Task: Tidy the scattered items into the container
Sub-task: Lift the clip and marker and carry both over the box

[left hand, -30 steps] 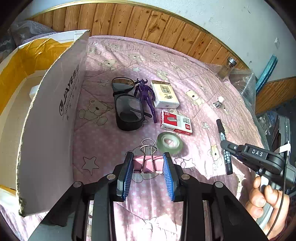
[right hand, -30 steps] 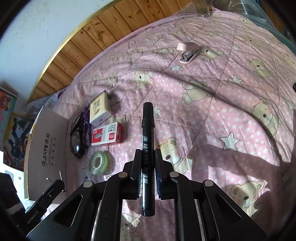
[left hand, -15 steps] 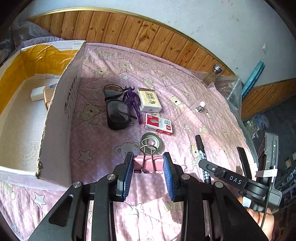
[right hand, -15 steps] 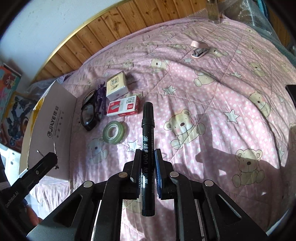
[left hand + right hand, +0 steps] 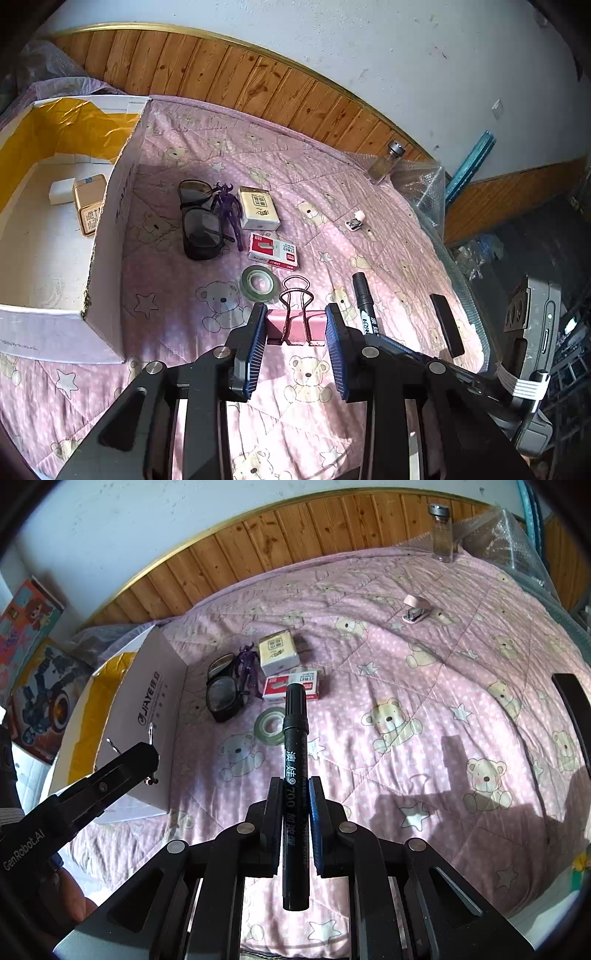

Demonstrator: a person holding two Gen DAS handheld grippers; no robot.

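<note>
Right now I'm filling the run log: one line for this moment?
left gripper: shut on pink binder clip | right gripper: shut on black marker | box: not reached

A pink quilt (image 5: 192, 280) printed with bears and stars covers the bed and fills the middle of both views. Along its far edge runs wood panelling (image 5: 229, 77) with a gold trim (image 5: 155, 566), and above that a plain white wall (image 5: 369, 44), scuffed in places. Hard sunlight falls across the quilt, leaving sharp shadows at lower right of the right view. At far right of the left view the floor (image 5: 524, 251) lies in dim shade.
</note>
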